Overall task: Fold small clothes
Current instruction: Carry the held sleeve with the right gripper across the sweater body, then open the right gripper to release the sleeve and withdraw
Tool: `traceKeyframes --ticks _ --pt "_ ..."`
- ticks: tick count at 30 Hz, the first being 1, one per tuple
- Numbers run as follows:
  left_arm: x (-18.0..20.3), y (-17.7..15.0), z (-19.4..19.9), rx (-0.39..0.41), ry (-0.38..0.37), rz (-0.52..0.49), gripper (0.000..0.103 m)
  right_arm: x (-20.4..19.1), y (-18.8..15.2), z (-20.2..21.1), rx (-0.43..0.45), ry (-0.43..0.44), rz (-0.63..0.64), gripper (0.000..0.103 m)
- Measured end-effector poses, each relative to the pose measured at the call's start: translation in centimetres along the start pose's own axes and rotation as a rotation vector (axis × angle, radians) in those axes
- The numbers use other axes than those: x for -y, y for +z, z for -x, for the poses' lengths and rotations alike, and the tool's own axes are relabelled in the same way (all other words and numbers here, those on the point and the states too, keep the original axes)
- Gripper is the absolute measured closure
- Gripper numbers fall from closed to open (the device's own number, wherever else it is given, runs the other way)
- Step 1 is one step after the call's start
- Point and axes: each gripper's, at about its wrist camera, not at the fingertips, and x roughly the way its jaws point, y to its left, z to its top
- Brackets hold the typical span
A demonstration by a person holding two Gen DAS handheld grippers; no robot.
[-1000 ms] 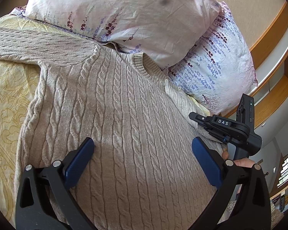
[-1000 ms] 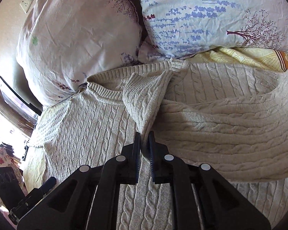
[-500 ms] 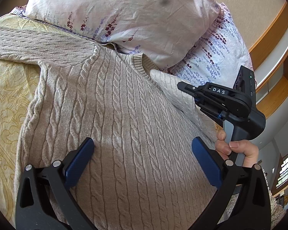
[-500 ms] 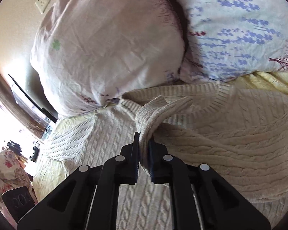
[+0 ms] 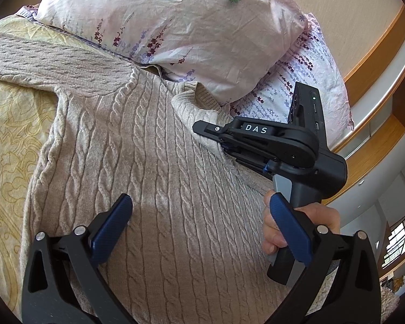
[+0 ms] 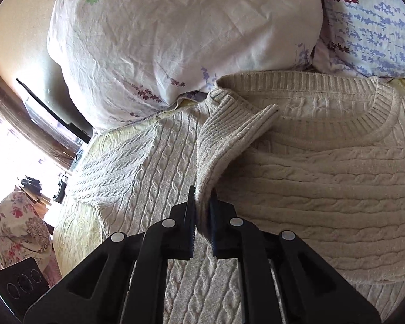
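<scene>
A beige cable-knit sweater (image 5: 154, 162) lies spread front-up on the bed, its neckline against the pillows. My left gripper (image 5: 199, 201) hovers open over the sweater's body, nothing between its blue pads. My right gripper (image 5: 202, 129), held by a hand (image 5: 272, 232), reaches in from the right near the neckline. In the right wrist view the right gripper (image 6: 202, 191) pinches the ribbed sleeve cuff (image 6: 229, 132), drawn over the sweater's chest (image 6: 324, 183). Its jaws are just opening, with the knit still pressed between the pads.
A pink floral pillow (image 5: 175, 21) and a white one with purple flowers (image 5: 310, 81) lie just beyond the neckline. A yellow patterned bedspread (image 5: 8, 124) shows left of the sweater. Wooden wall shelving (image 5: 378, 108) stands behind the bed at right.
The right gripper has carried the sleeve cuff leftward across the sweater's chest, toward the neckline. The left gripper has stayed where it was, open.
</scene>
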Motion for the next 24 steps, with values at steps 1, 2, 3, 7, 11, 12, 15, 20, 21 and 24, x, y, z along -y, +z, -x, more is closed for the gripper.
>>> traceKeyframes --ticks 1,2,3,7,11,12,15,20,21,24 --pt "0.0 0.0 0.0 0.002 -0.002 0.002 0.002 -0.1 -0.1 -0.2 -0.011 0.003 0.004 0.09" --pt "0.0 0.0 0.1 0.004 -0.003 0.003 0.002 0.0 -0.1 -0.2 -0.017 0.012 0.004 0.087" --pt "-0.1 -0.1 0.2 0.005 -0.005 0.005 0.002 -0.3 -0.2 -0.4 -0.021 0.026 0.009 0.083" --pt "-0.2 -0.1 0.4 0.017 -0.016 0.014 0.002 -1.4 -0.4 -0.8 -0.054 0.114 0.051 0.056" --pt "-0.2 -0.1 0.5 0.023 -0.018 0.021 0.002 -1.0 -0.4 -0.8 -0.097 0.242 -0.024 0.054" --pt "-0.1 -0.1 0.4 0.023 -0.016 0.02 0.002 -0.7 -0.5 -0.2 -0.092 0.252 -0.035 0.054" --pt "0.0 -0.1 0.3 0.021 -0.011 0.02 0.002 0.1 -0.8 2.2 -0.06 0.248 -0.048 0.054" --pt "0.6 -0.1 -0.4 -0.024 0.039 -0.007 0.002 1.9 -2.1 6.5 0.023 0.148 -0.043 0.054" --pt "0.8 -0.1 -0.7 -0.044 0.059 -0.02 0.002 2.4 -2.6 7.2 0.038 0.115 -0.046 0.054" --pt "0.8 -0.1 -0.9 -0.056 0.075 -0.033 0.002 4.6 -3.8 9.1 0.084 0.014 -0.066 0.045"
